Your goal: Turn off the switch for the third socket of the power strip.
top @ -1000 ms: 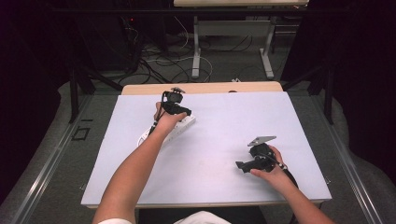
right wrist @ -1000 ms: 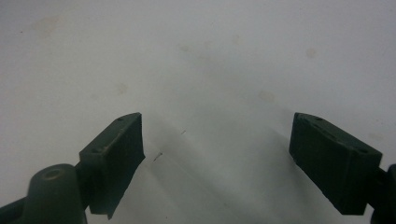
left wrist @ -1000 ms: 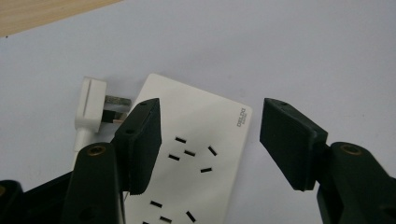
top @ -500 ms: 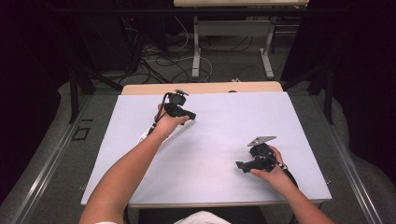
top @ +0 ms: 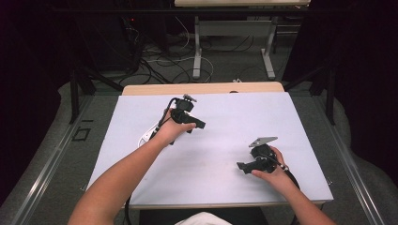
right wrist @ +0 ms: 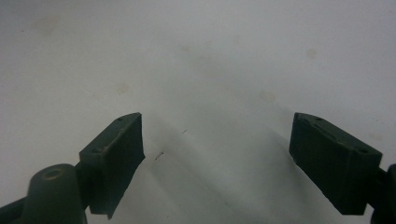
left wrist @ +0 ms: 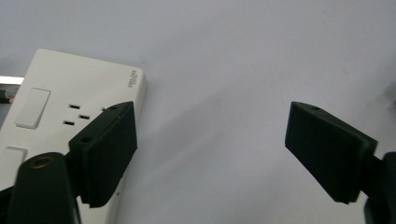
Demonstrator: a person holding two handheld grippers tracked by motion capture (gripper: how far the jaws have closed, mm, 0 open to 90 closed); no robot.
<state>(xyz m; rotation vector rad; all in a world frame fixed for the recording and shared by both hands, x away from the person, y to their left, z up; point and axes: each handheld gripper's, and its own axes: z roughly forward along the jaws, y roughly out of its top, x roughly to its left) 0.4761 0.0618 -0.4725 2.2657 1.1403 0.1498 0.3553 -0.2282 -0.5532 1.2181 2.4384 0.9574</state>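
Presently the left gripper (top: pixel 199 123) stands released over the white table (top: pixel 234 122), jaws wide apart after just opening, nothing between them. In the left gripper view the white power strip (left wrist: pixel 70 107) lies flat on the table, beside and partly behind the left-hand jaw, clear of the pads. In the high view it lies just beside the left hand (top: pixel 170 132). The right gripper (top: pixel 241 166), well apart near the front edge, also shows jaws spread over bare surface, empty.
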